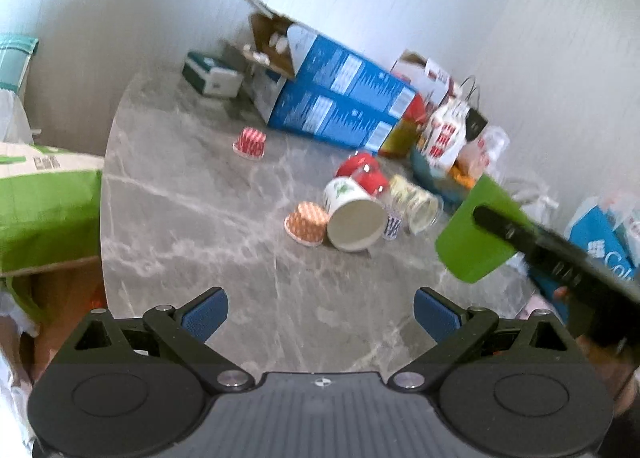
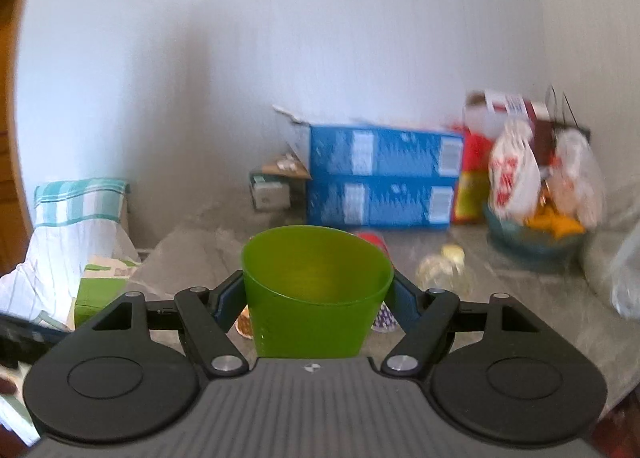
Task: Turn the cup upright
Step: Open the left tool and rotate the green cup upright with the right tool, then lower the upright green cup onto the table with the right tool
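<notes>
My right gripper (image 2: 318, 294) is shut on a green plastic cup (image 2: 314, 290), held above the grey marble table with its open mouth facing away and up. In the left wrist view the same green cup (image 1: 470, 232) hangs tilted in the air at the right, clamped by the black right gripper (image 1: 486, 216). My left gripper (image 1: 320, 312) is open and empty, low over the table's near part. A white paper cup (image 1: 352, 216) lies on its side mid-table, mouth toward me.
Around the white cup lie a red cup (image 1: 362, 174), a clear glass (image 1: 418, 202) and an upside-down orange patterned cup (image 1: 306, 222); a red patterned cup (image 1: 250, 142) sits farther left. Blue boxes (image 1: 340, 102) and bags line the wall. A green-and-white bag (image 1: 44, 202) lies beyond the table's left edge.
</notes>
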`<action>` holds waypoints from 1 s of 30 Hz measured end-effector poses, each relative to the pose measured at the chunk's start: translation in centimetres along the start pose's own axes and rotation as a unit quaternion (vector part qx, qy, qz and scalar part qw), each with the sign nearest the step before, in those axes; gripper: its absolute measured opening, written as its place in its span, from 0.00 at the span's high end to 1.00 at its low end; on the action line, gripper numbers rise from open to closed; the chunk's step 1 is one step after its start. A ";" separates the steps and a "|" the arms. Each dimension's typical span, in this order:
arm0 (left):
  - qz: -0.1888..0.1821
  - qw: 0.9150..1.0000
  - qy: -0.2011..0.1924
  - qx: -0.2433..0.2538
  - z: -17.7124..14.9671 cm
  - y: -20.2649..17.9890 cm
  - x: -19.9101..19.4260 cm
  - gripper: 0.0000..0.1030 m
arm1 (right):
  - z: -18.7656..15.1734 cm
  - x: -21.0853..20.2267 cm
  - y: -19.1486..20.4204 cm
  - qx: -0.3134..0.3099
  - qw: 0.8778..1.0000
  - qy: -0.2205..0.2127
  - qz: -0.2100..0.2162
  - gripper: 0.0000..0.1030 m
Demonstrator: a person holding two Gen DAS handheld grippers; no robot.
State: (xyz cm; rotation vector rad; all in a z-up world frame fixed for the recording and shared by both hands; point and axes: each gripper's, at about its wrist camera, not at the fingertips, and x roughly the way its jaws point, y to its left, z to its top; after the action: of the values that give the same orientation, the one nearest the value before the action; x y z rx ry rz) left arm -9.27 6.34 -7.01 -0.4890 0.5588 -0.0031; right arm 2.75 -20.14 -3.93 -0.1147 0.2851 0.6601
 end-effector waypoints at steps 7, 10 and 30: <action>-0.009 1.000 -0.026 0.012 -0.2 0.1 -0.9 0.02 | -4.2 0.7 0.3 -0.013 0.998 -0.054 -0.005 0.28; -0.014 0.999 -0.028 0.010 -0.3 0.2 -1.0 0.02 | -5.9 1.0 0.4 -0.006 0.998 -0.058 -0.001 0.28; -0.021 0.999 -0.027 -0.008 -1.5 1.5 -0.5 0.02 | -7.1 4.2 1.1 -0.018 0.999 -0.034 -0.029 0.28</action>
State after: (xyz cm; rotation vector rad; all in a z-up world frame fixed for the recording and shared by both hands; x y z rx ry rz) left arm -10.64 7.11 -8.52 -0.5143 0.4964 -0.0248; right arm 3.60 -18.19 -12.01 -0.1335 0.2046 0.6103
